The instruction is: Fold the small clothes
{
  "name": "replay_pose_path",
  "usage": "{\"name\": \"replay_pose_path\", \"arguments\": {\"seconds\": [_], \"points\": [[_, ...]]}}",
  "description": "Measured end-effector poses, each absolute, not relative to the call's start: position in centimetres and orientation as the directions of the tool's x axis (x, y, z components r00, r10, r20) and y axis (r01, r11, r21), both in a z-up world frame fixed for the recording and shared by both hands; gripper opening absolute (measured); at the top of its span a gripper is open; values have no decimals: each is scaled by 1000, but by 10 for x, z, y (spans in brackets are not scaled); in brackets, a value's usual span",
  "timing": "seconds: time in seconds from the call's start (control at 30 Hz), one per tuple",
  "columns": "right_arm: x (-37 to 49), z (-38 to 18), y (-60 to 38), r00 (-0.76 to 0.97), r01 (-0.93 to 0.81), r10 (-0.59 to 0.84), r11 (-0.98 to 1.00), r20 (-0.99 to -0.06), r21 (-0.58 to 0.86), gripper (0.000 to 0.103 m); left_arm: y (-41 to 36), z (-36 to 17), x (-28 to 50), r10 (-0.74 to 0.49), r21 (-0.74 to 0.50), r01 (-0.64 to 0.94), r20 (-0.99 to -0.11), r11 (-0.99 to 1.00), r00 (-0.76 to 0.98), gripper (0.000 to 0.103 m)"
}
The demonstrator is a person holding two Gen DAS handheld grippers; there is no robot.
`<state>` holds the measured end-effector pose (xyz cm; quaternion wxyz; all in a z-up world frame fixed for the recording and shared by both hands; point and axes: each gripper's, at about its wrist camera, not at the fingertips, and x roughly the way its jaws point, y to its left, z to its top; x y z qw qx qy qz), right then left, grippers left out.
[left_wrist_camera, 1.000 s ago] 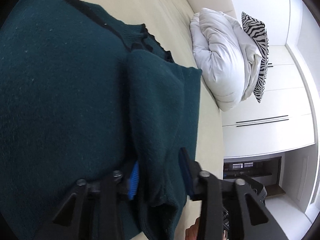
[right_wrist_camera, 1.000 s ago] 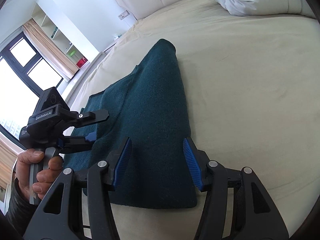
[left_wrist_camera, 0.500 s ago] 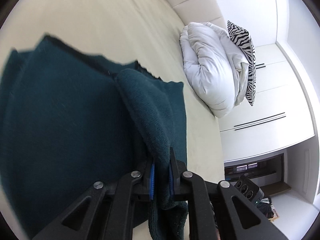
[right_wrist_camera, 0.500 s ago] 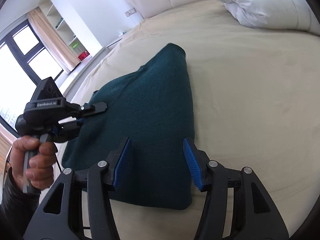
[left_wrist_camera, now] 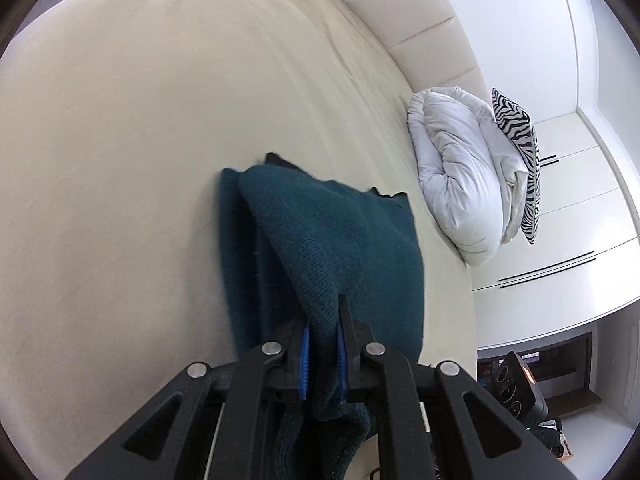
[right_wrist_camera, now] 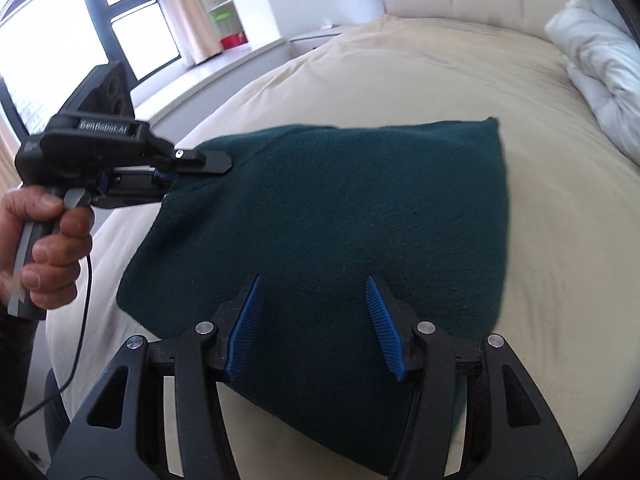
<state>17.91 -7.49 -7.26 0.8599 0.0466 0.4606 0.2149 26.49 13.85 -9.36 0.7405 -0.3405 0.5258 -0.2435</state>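
Observation:
A dark teal knit garment [right_wrist_camera: 340,216] lies partly folded on the cream bed [right_wrist_camera: 560,240]. My left gripper [left_wrist_camera: 322,344] is shut on a bunched edge of the garment [left_wrist_camera: 340,240] and holds that edge lifted above the bed. It also shows in the right wrist view [right_wrist_camera: 172,176] at the garment's left side, held by a hand. My right gripper [right_wrist_camera: 312,316] is open and empty, hovering over the garment's near edge.
A rolled white duvet [left_wrist_camera: 460,168] and a zebra-print pillow [left_wrist_camera: 520,160] lie at the head of the bed by the padded headboard [left_wrist_camera: 420,24]. White wardrobes [left_wrist_camera: 560,240] stand to the right. Windows and shelves [right_wrist_camera: 120,32] are behind the left gripper.
My left gripper closed on the garment's edge, then lifted and pulled it back, gathering the cloth. My right gripper stayed open over the near edge while the view turned left.

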Motion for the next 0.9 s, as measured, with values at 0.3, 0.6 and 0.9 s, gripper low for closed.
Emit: {"name": "replay_pose_path", "arguments": {"seconds": [0.3,0.6,0.9], "points": [[164,-93,-58,448,-347,411,898,-794,270,53,142,-129,263,-703,-767,-66,-615,638,357,17],[167,-70,-103,481,-261,522,852,-705,454,51,118,-55,230,-502,-544,80,-695,835,515,23],[164,-106,-132,409,-171,619,774,-670,610,45,86,-95,214,-485,-474,152,-737,868,470,13]]}}
